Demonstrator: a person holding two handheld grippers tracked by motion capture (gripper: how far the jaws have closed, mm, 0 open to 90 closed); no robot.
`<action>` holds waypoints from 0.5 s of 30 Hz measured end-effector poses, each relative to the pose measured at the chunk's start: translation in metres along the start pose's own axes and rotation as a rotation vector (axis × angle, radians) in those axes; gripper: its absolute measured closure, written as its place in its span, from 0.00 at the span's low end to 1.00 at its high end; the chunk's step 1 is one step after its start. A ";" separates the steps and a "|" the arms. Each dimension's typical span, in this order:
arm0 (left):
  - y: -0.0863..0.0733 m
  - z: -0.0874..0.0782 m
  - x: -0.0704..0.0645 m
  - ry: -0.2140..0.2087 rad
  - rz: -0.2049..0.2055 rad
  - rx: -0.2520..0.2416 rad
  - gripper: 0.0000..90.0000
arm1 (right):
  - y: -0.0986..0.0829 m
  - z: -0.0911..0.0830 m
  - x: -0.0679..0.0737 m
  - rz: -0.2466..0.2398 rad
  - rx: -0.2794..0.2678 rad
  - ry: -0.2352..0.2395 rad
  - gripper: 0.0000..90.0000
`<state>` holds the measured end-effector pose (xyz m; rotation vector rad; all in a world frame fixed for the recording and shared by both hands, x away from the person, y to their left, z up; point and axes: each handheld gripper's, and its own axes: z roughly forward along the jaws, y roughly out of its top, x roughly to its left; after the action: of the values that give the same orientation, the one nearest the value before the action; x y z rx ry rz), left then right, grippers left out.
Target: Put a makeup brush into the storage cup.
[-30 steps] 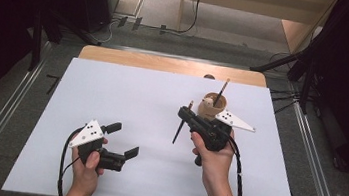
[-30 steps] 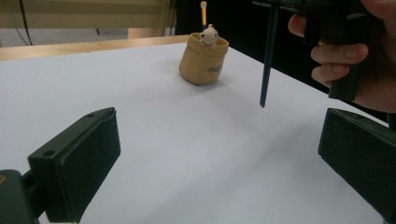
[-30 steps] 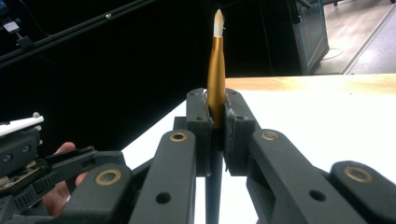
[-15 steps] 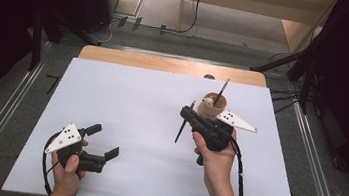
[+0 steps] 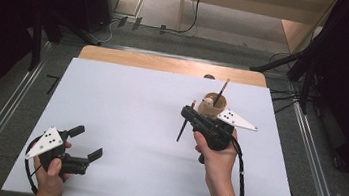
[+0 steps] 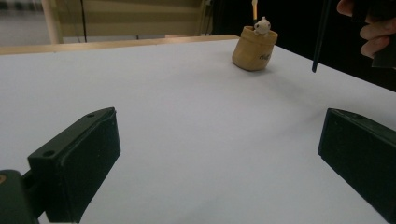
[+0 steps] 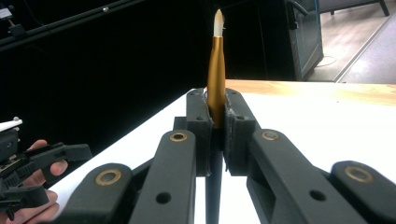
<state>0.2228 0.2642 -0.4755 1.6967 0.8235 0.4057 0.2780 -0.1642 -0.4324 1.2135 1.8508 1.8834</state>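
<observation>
My right gripper (image 5: 186,113) (image 7: 215,121) is shut on a paintbrush (image 5: 183,125) (image 7: 216,70) with a black handle, a gold ferrule and a white tip. It holds the brush tilted above the table, just left of a tan pot (image 5: 210,107) (image 6: 254,53). A second brush (image 5: 221,91) and a small white bear figure (image 6: 263,25) stand in that pot. The held brush's handle (image 6: 320,37) hangs right of the pot in the left gripper view. My left gripper (image 5: 89,141) (image 6: 219,154) is open at the near left, low over the sheet, with nothing between its jaws.
A white sheet (image 5: 126,107) covers the table, with a wooden strip (image 5: 166,64) along the far edge. Dark stands and cables surround the table on the floor. My left gripper (image 7: 42,158) appears at the lower left of the right gripper view.
My left gripper has moved left and toward the near edge of the table, still open. The right gripper and its brush have stayed put.
</observation>
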 end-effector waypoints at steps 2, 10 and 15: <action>-0.002 -0.005 0.003 0.011 0.001 -0.002 0.00 | 0.001 0.000 0.000 -0.008 0.003 -0.002 0.94; -0.009 -0.025 0.015 0.043 -0.002 -0.022 0.00 | 0.003 0.000 0.000 -0.053 -0.011 -0.019 0.94; -0.012 -0.027 0.018 0.053 -0.006 -0.027 0.00 | 0.004 0.002 -0.002 -0.056 -0.030 -0.030 0.94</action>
<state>0.2140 0.2975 -0.4811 1.6644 0.8576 0.4572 0.2818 -0.1648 -0.4299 1.1621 1.8158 1.8469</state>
